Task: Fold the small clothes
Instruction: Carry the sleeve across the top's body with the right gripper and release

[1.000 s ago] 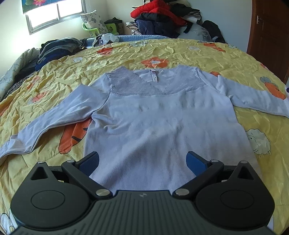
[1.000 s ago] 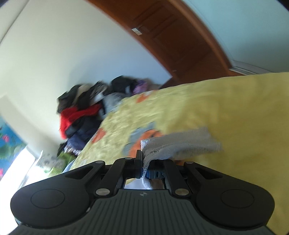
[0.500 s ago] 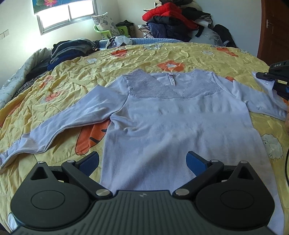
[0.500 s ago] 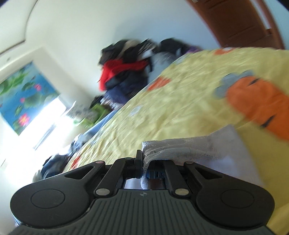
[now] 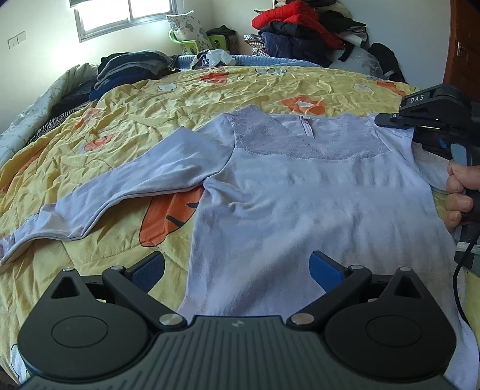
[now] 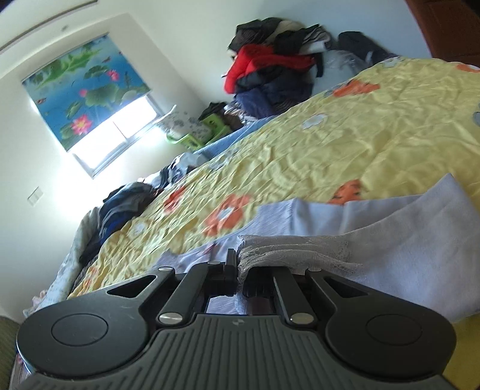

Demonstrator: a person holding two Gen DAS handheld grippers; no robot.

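Observation:
A pale lavender long-sleeved top with a lace yoke lies face up on the yellow bedspread. Its left sleeve stretches out flat to the left. My left gripper is open and empty, hovering over the top's hem. My right gripper is shut on the lace cuff of the right sleeve and holds it over the top's right shoulder. It also shows in the left wrist view at the right edge, with the hand behind it.
Piles of clothes lie at the far side of the bed: a red and dark heap at the back and a dark stack at the left. A window is behind. A wooden door stands at the right.
My right gripper has carried the sleeve cuff leftward from the bed's right side over onto the top's shoulder. My left gripper has shifted left and stayed open.

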